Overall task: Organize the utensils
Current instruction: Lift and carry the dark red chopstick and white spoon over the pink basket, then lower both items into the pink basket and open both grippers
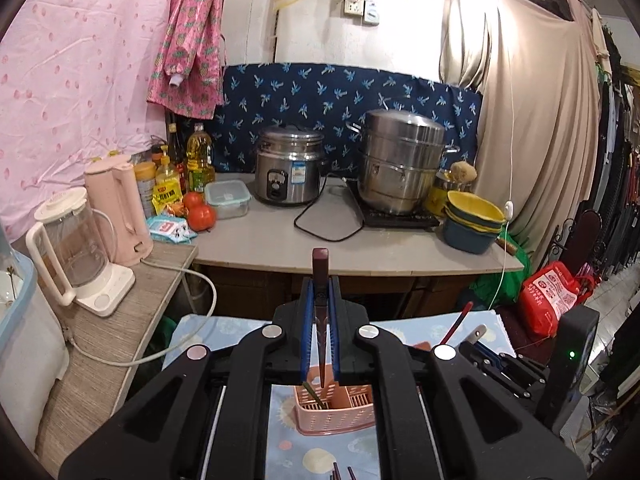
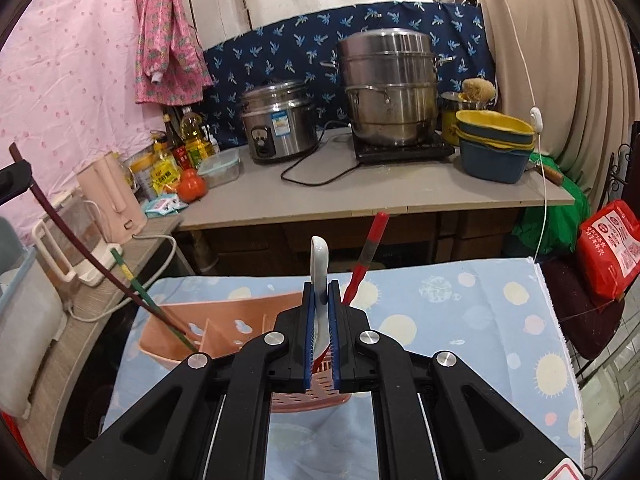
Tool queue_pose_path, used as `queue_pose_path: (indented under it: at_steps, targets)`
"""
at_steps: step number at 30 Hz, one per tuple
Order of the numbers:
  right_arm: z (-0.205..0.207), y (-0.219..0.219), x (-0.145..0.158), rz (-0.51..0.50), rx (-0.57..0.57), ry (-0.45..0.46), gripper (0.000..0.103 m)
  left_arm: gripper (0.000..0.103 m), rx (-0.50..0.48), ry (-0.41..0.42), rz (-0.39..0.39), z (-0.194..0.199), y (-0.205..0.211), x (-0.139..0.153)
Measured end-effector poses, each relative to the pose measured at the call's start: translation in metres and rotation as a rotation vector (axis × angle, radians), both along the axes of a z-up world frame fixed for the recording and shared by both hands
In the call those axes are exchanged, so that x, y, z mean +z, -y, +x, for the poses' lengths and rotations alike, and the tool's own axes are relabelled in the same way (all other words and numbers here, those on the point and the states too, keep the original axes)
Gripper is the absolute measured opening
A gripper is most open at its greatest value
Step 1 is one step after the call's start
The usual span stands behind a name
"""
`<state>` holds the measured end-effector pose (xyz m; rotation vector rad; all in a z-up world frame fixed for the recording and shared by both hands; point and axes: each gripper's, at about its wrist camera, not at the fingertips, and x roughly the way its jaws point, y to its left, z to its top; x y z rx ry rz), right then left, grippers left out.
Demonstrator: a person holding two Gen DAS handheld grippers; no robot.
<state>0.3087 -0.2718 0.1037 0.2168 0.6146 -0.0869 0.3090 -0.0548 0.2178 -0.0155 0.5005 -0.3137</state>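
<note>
In the left wrist view my left gripper (image 1: 320, 280) is shut on a dark maroon chopstick (image 1: 320, 264). The stick's tip hangs over the pink slotted utensil basket (image 1: 334, 408), where a green chopstick (image 1: 314, 396) leans. In the right wrist view my right gripper (image 2: 320, 284) is shut on a white ceramic spoon (image 2: 320, 256), just above the basket (image 2: 224, 332). A red chopstick (image 2: 370, 252) rises beside its right finger with its lower end hidden. The left gripper (image 2: 12, 180) shows at the left edge, and its maroon chopstick (image 2: 60, 228) slants down toward the basket's left compartment beside the green chopstick (image 2: 136, 284).
The basket stands on a table with a light blue sun-print cloth (image 2: 460, 320); more chopstick ends (image 1: 342, 474) lie near its front. Behind is a counter (image 2: 360, 200) with a rice cooker (image 2: 276, 124), steamer pot (image 2: 388, 88) and stacked bowls (image 2: 494, 144). A blender (image 1: 76, 248) and kettle (image 1: 116, 208) stand on the left shelf.
</note>
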Motion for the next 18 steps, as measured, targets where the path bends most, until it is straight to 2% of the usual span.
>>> queue_pose_path:
  at_steps: [7, 9, 11, 12, 13, 18]
  targets:
    - [0.015, -0.007, -0.023, 0.004, 0.028, -0.046, 0.007, 0.007, 0.002, -0.061, 0.004, 0.010, 0.000, -0.028]
    - [0.013, -0.008, -0.024, 0.000, 0.024, -0.040, 0.010, 0.008, 0.004, -0.083, 0.004, 0.013, 0.000, -0.033]
    - [0.007, -0.009, -0.021, -0.013, 0.010, -0.020, 0.018, 0.019, 0.011, -0.106, -0.010, 0.014, -0.003, -0.038]
    - [0.003, -0.009, -0.019, -0.015, 0.006, -0.009, 0.021, 0.029, 0.016, -0.110, -0.014, 0.014, -0.005, -0.040]
    - [-0.001, -0.009, -0.017, -0.016, 0.003, -0.001, 0.021, 0.034, 0.027, -0.109, -0.015, 0.012, -0.006, -0.041]
    - [-0.022, -0.006, -0.010, -0.009, 0.000, 0.014, 0.021, 0.034, 0.039, -0.118, -0.017, 0.003, -0.014, -0.046]
